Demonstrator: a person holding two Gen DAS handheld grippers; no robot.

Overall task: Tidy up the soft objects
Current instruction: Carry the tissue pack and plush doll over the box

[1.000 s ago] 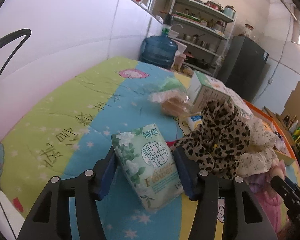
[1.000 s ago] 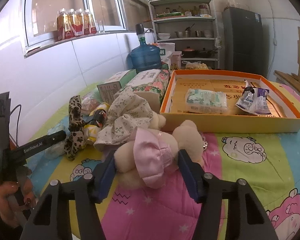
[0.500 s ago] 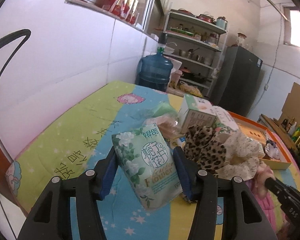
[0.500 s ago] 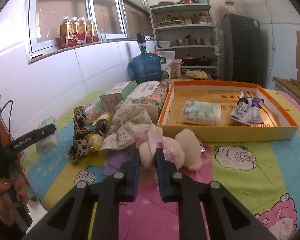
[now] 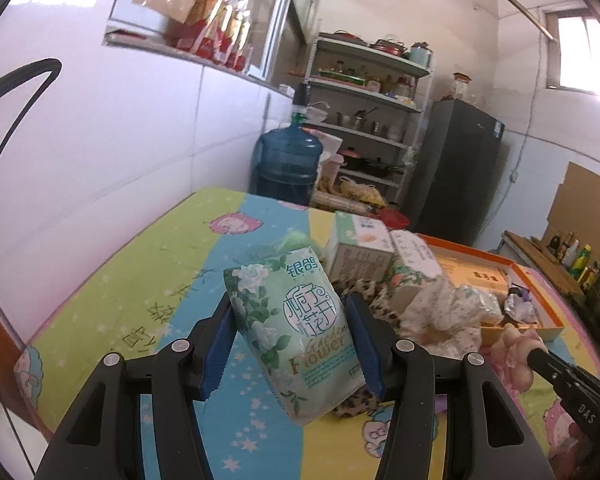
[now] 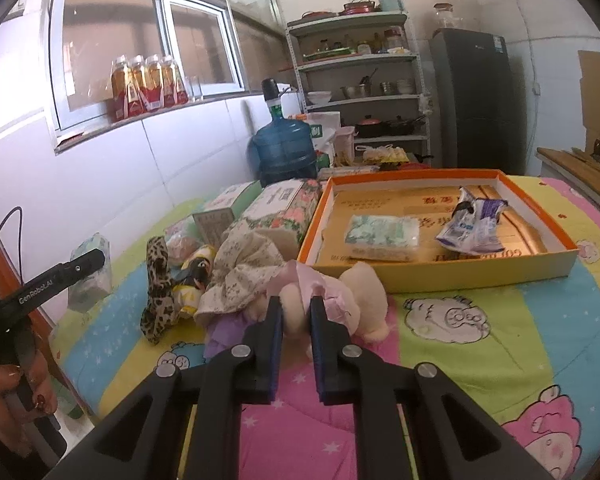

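**Both tongs loaded above the cartoon-print table**

The left gripper (image 5: 290,342) clamps a green floral tissue pack (image 5: 292,336) between its blue pads, and the pack hangs clear of the table (image 5: 132,288) near the left edge; its lower corner hides part of the leopard-print cloth (image 5: 370,290) behind it. The right gripper (image 6: 296,322) has its jaws closing on the plush toy (image 6: 360,292), pinching a cream limb between narrow-set pads; the toy's pink dress is bunched and its face cannot be made out. It lies just in front of the orange tray (image 6: 440,270), touching a floral cloth (image 6: 246,268) heaped on its left. The tray sits toward the far right corner and holds a flat tissue pack (image 6: 382,236) and a crumpled pouch (image 6: 474,226) whose print is unreadable. Two cartons (image 6: 276,206) stand at the tray's left wall, their bases hidden by the cloth. A hand (image 6: 16,392) on the left tongs' grip is cut off at the left frame edge.
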